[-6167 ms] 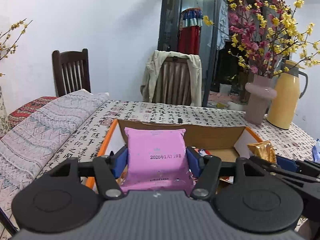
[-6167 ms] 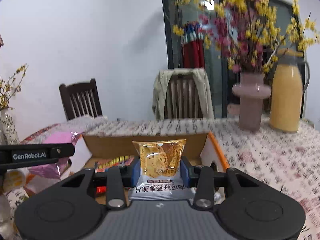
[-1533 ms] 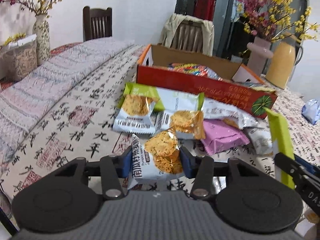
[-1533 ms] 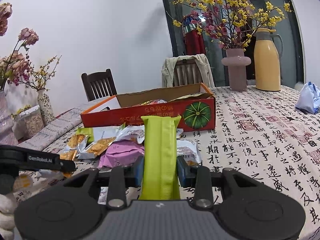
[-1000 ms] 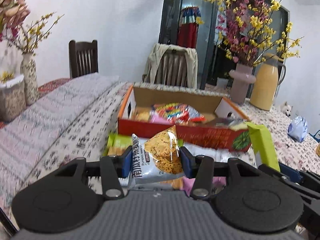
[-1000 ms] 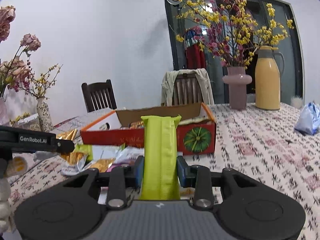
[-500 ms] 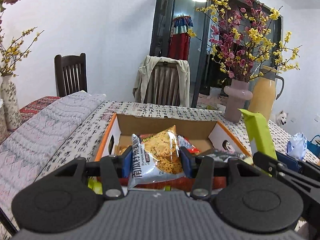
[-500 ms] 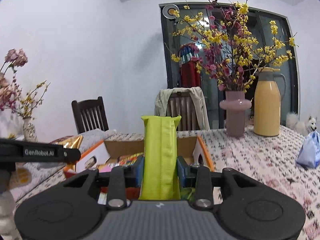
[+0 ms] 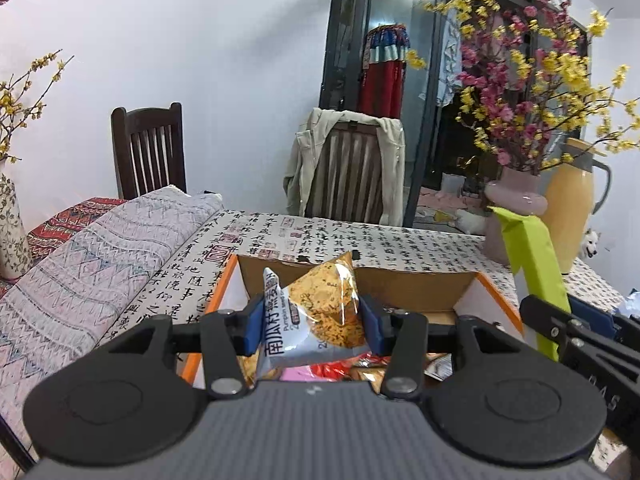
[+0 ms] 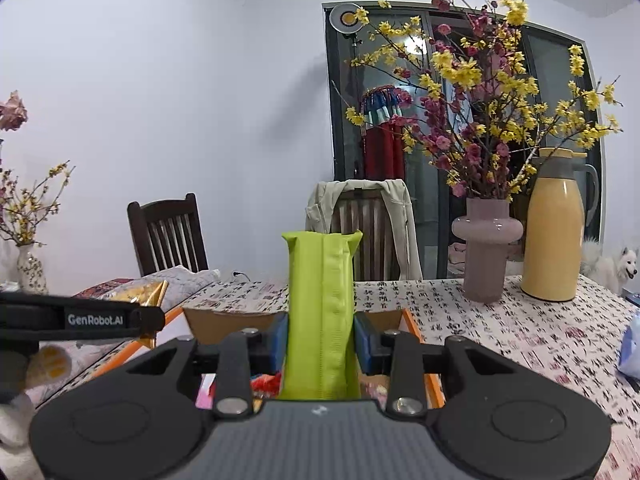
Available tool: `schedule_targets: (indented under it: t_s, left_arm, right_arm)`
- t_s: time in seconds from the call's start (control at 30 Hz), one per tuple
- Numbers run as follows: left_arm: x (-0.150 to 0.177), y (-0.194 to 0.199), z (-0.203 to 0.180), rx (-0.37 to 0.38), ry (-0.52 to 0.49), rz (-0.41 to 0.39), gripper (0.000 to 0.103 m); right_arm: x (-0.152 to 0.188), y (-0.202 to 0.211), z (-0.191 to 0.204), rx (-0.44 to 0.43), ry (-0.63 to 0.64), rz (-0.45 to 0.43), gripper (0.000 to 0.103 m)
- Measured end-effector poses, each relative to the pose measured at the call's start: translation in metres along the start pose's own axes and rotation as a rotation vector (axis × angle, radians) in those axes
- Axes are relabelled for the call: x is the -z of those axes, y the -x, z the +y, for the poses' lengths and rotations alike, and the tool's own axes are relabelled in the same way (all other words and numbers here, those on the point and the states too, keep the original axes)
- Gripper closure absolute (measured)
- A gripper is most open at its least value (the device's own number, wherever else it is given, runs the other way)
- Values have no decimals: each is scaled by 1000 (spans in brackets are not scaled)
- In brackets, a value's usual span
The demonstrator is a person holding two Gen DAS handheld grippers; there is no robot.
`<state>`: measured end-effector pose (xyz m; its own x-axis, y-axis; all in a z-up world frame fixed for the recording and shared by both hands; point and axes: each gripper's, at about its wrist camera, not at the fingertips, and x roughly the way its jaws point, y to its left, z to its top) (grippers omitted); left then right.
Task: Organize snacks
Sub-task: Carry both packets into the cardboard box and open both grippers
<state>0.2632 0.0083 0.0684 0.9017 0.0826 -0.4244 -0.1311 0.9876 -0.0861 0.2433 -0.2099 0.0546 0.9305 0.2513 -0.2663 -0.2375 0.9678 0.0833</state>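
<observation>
Both tongs grip crinkly packets: left tongs [image 9: 311,322] a glossy pumpkin-crisp pouch [image 9: 316,316], right tongs [image 10: 321,343] a ribbed green sachet [image 10: 322,312].

Left gripper [image 9: 313,322] clamping pumpkin snack packet [image 9: 316,316], above open cardboard box [image 9: 416,290], green packet [image 9: 534,264] alongside

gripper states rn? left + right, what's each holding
Left gripper: closed on the pumpkin-crisp snack packet, above the open cardboard box.
Right gripper: closed on the lime-green snack packet, held upright.
</observation>
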Motion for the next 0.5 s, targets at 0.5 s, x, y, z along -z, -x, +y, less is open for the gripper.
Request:
schedule_targets:
  t_s: [0.5]
  left_arm:
    - [22, -28, 16, 15, 30, 13, 48]
  right_arm:
    - [28, -43, -2, -19, -17, 92, 69]
